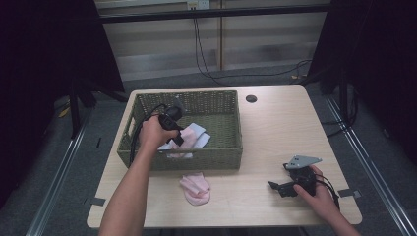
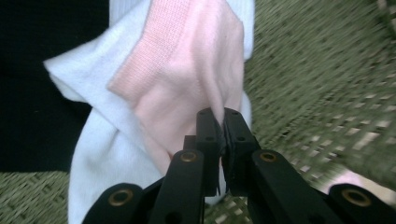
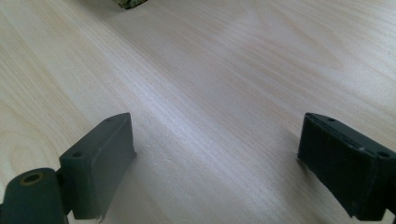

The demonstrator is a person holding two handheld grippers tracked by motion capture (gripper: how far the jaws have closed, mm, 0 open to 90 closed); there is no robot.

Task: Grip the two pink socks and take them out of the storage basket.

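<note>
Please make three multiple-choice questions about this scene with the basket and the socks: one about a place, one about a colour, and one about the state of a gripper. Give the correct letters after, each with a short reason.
1. Where does the pink sock outside the basket lie?
A. On the table, in front of the basket's near wall
B. On the floor
C. Under the right gripper

2. What colour is the woven basket?
A. Red
B. Olive green
C. White

3. How do the jaws of the left gripper stand?
A. Wide open over bare wood
B. Shut on a spoon
C. Shut on pink sock fabric

Answers:
1 A: the high view shows it on the table just before the basket.
2 B: its weave is olive green in the high view.
3 C: the left gripper view shows the jaws pinching the held sock; the right gripper is the open one.
</note>
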